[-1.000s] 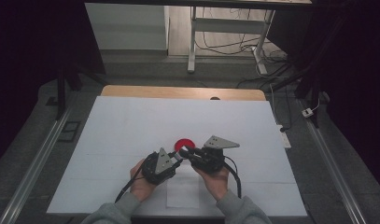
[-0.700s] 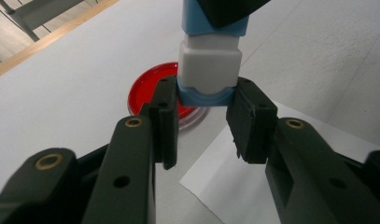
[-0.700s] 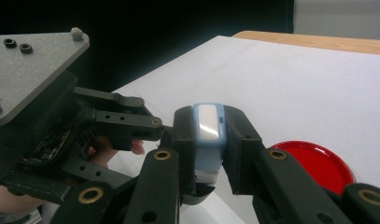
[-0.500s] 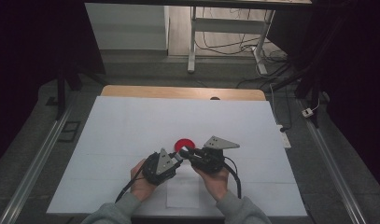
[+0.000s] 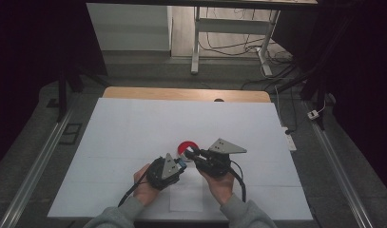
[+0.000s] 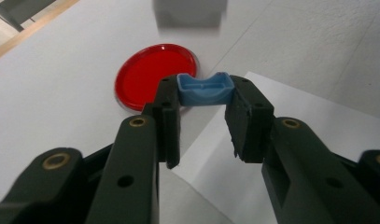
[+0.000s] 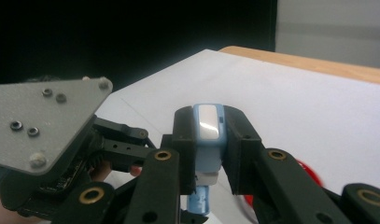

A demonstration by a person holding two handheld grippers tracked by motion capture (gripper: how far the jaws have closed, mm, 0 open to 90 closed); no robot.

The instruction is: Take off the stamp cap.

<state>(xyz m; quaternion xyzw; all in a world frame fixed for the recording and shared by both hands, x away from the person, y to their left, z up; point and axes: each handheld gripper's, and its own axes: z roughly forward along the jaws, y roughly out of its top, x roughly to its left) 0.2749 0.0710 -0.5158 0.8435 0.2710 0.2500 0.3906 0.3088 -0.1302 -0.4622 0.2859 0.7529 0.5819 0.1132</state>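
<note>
Between the two pads of my left gripper (image 6: 204,99) sits a small blue cap (image 6: 204,86), open side up, and the jaws are shut on it. My right gripper (image 7: 207,122) is shut on a narrow blue and white stick (image 7: 207,135) that stands upright. From the high view the two grippers meet tip to tip near the table's front, left gripper (image 5: 180,163) and right gripper (image 5: 189,153). A flat red disc (image 5: 185,145) lies on the white table just behind both tips; the same red disc (image 6: 150,74) is beyond the cap.
The white table top (image 5: 134,128) stretches wide on all sides, with a wooden strip (image 5: 181,93) along its far edge. A loose white sheet (image 5: 186,197) lies under the hands at the front. Desk legs and cables stand on the floor beyond.
</note>
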